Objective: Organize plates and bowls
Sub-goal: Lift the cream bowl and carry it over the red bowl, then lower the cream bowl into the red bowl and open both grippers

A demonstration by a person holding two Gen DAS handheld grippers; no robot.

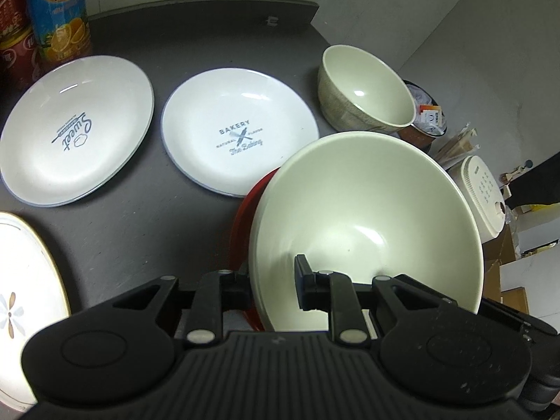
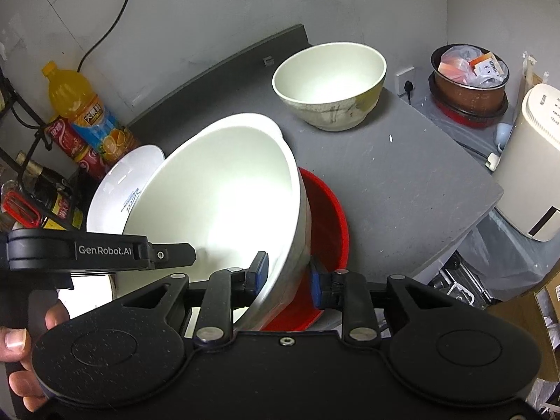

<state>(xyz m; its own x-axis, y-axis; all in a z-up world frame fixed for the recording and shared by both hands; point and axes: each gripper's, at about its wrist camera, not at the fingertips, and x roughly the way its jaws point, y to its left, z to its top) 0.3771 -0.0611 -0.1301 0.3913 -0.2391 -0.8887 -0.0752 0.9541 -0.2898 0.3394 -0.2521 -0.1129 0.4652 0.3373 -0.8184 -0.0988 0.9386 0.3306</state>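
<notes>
Here, on the dark table (image 1: 115,238), going left to right in the left wrist view: a gold-rimmed plate (image 1: 24,301) is lying at the near left edge, cut off by the frame. Beyond it a "Sweet" plate (image 1: 75,129) is sitting flat, and just beside that a "Bakery" plate (image 1: 239,133) is sitting flat too, the two apart from each other. A juice bottle (image 1: 57,10) and red cans (image 1: 14,31) are standing at the far left corner.

Next comes the big bowl (image 1: 367,227) — cream inside, tilted, its rim overlapping a red dish (image 1: 245,217) that is lying under it. The left gripper (image 1: 273,287) is clenching the bowl's near rim, one finger outside the wall and one inside. At the far right a small bowl (image 1: 364,91) is standing alone near the table's edge.

In the right wrist view the right gripper (image 2: 288,273) is straddling the same big bowl (image 2: 227,203), its wall between the blue-padded fingers (image 2: 260,266) — whether both pads are pressing it I cannot tell. A hand (image 2: 21,350) is showing at the near left. Off the table to the right, a lined pot (image 2: 470,77) and a white appliance (image 2: 528,164) are standing.
</notes>
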